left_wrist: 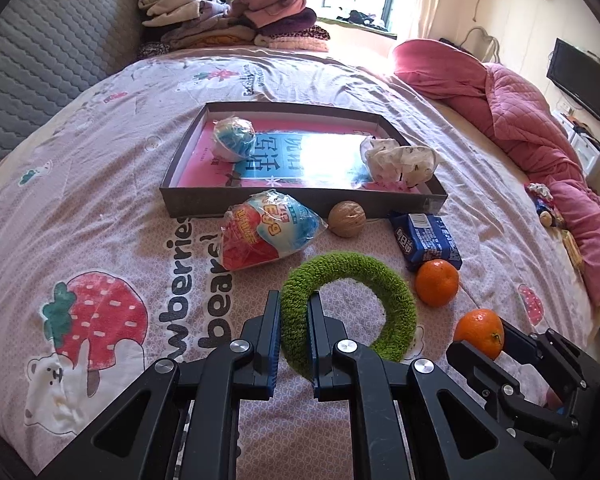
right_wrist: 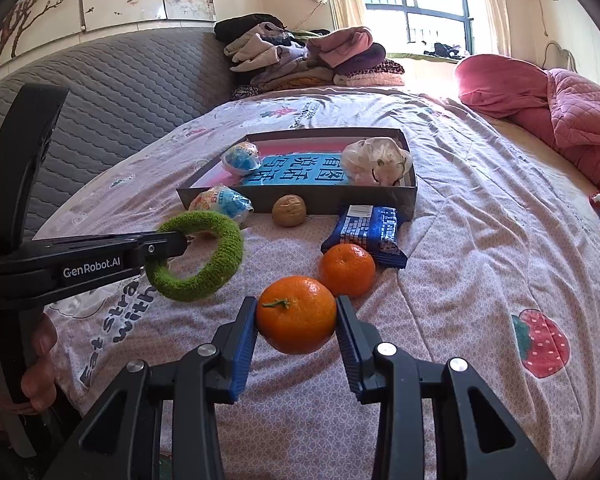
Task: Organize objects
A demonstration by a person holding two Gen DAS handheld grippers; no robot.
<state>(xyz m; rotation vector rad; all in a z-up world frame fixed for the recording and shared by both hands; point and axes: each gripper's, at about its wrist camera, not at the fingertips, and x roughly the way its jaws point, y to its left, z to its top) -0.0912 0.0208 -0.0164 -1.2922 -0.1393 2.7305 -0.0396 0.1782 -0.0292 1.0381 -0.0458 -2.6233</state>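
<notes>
Left gripper [left_wrist: 294, 320] is clamping the near-left arc of the green knitted ring [left_wrist: 352, 312], one finger outside the band and one inside the hole. In the right wrist view the ring [right_wrist: 198, 258] is tilting up off the bedspread [right_wrist: 480, 260].

Right gripper [right_wrist: 296, 320] is grasping a mandarin [right_wrist: 296, 314], blue pads pressing both its sides, stem facing the camera. A second mandarin [right_wrist: 347, 269] is lying just behind it, touching the near corner of the blue snack packet [right_wrist: 366, 234].

The shallow cardboard box [left_wrist: 300, 200] is sitting mid-bed, holding a blue-white wrapped ball [left_wrist: 234, 139] near its far-left corner and a crumpled white bag [left_wrist: 400, 160] at its right side. A walnut [left_wrist: 347, 218] and a red-blue bagged item [left_wrist: 266, 232] are lying against the box's near wall.
</notes>
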